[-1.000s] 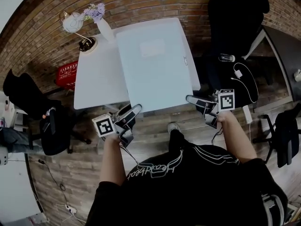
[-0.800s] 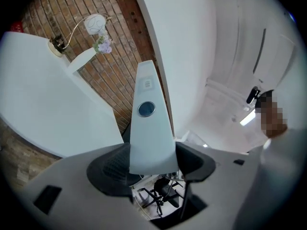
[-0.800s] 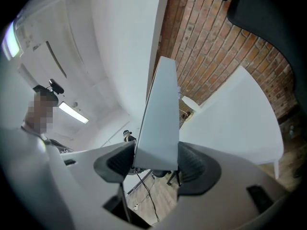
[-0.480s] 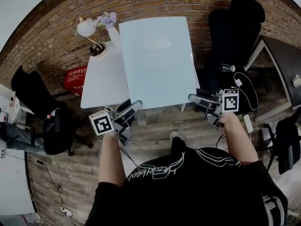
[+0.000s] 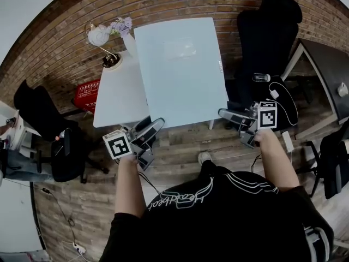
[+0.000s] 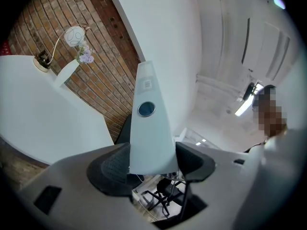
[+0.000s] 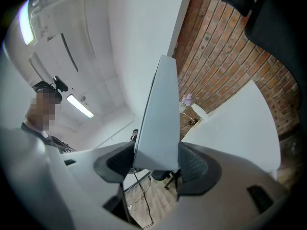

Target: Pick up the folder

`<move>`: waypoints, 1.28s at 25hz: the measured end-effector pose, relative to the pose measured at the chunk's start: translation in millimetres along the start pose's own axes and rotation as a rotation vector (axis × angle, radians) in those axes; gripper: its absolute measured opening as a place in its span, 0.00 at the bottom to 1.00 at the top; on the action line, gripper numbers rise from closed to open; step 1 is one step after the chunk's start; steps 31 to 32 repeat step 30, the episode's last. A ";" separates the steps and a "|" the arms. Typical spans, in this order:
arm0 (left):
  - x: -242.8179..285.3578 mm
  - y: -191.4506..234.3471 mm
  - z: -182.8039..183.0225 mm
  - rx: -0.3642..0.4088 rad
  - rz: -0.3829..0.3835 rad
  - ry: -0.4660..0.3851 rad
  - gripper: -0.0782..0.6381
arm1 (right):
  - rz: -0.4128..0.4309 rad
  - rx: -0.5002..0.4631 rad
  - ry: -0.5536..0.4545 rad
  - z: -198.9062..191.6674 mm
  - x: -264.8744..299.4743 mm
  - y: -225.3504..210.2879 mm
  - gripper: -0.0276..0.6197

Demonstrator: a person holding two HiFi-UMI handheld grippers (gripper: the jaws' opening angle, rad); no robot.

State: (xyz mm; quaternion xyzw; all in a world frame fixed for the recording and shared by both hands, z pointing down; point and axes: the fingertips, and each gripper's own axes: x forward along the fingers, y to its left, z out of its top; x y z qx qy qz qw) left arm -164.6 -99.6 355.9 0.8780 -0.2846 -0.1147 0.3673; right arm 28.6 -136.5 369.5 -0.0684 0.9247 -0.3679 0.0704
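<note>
The left gripper's (image 6: 151, 163) dark ribbed pads (image 6: 111, 165) pinch the pale folder (image 6: 148, 128) by its spine end, just below the round hole (image 6: 146, 109) in that spine. The right gripper's (image 7: 156, 161) pads (image 7: 195, 166) likewise clamp the folder's (image 7: 160, 114) other near corner, with its narrow edge standing up between them. In the head view the left gripper (image 5: 150, 131) grips the folder's (image 5: 182, 70) near left corner and the right gripper (image 5: 231, 115) its near right corner. Both point about level, each in one of the person's hands. The folder spreads broad and flat between them, its face toward the camera, covering the right part of the white table (image 5: 115, 94). On the table's far left corner stand a lamp (image 5: 101, 38) with a round head and a white vase (image 5: 130, 42) with pale purple flowers (image 5: 121, 25), both against a brick wall (image 5: 54, 42). A black office chair (image 5: 270, 29) stands to the right of the table and a red basket (image 5: 85, 95) sits on the floor to its left. The floor (image 5: 180, 149) under the grippers is wooden planks.
</note>
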 end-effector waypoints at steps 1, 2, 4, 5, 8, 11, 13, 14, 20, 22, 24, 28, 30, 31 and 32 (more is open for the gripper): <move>-0.2 -0.5 -0.5 0.000 -0.001 0.001 0.52 | -0.001 -0.001 -0.002 -0.5 -0.1 0.5 0.42; 0.1 -1.5 -0.1 -0.001 -0.005 0.000 0.52 | -0.001 -0.001 -0.005 -0.4 0.3 1.0 0.42; 0.6 -2.1 2.2 -0.004 -0.014 -0.003 0.52 | -0.002 -0.003 -0.008 0.9 2.6 0.3 0.42; 0.2 -0.9 3.2 -0.004 -0.014 -0.003 0.52 | -0.004 -0.005 -0.006 1.3 3.9 -0.8 0.42; -0.3 1.8 5.7 -0.007 -0.013 -0.007 0.52 | -0.008 -0.001 -0.003 0.8 6.9 -3.5 0.42; 0.5 3.0 4.5 -0.011 -0.018 -0.007 0.52 | -0.015 0.007 -0.001 -0.7 6.7 -4.5 0.42; 0.6 3.8 2.6 -0.016 -0.022 -0.002 0.52 | -0.019 0.005 0.000 -1.1 6.3 -4.1 0.42; 1.1 4.1 2.4 -0.017 -0.023 0.000 0.52 | -0.020 0.003 -0.001 -0.7 5.8 -4.0 0.42; 2.1 5.2 1.1 -0.018 -0.029 0.005 0.52 | -0.029 -0.002 -0.008 1.8 3.7 -1.8 0.42; 2.8 4.3 -2.9 -0.017 -0.025 0.011 0.52 | -0.030 -0.007 -0.008 0.7 0.0 -0.5 0.42; 3.2 2.4 -4.1 -0.015 -0.022 0.015 0.52 | -0.030 -0.009 -0.007 0.9 -2.1 1.1 0.42; 5.5 -0.4 -1.1 -0.008 -0.017 0.010 0.52 | -0.029 -0.009 -0.007 2.1 -3.8 1.3 0.42; 7.0 -2.2 0.6 -0.007 -0.016 0.005 0.52 | -0.030 -0.007 -0.009 1.9 -4.6 0.0 0.42; 7.0 -2.2 0.6 -0.007 -0.016 0.005 0.52 | -0.030 -0.007 -0.009 1.9 -4.6 0.0 0.42; 7.0 -2.2 0.6 -0.007 -0.016 0.005 0.52 | -0.030 -0.007 -0.009 1.9 -4.6 0.0 0.42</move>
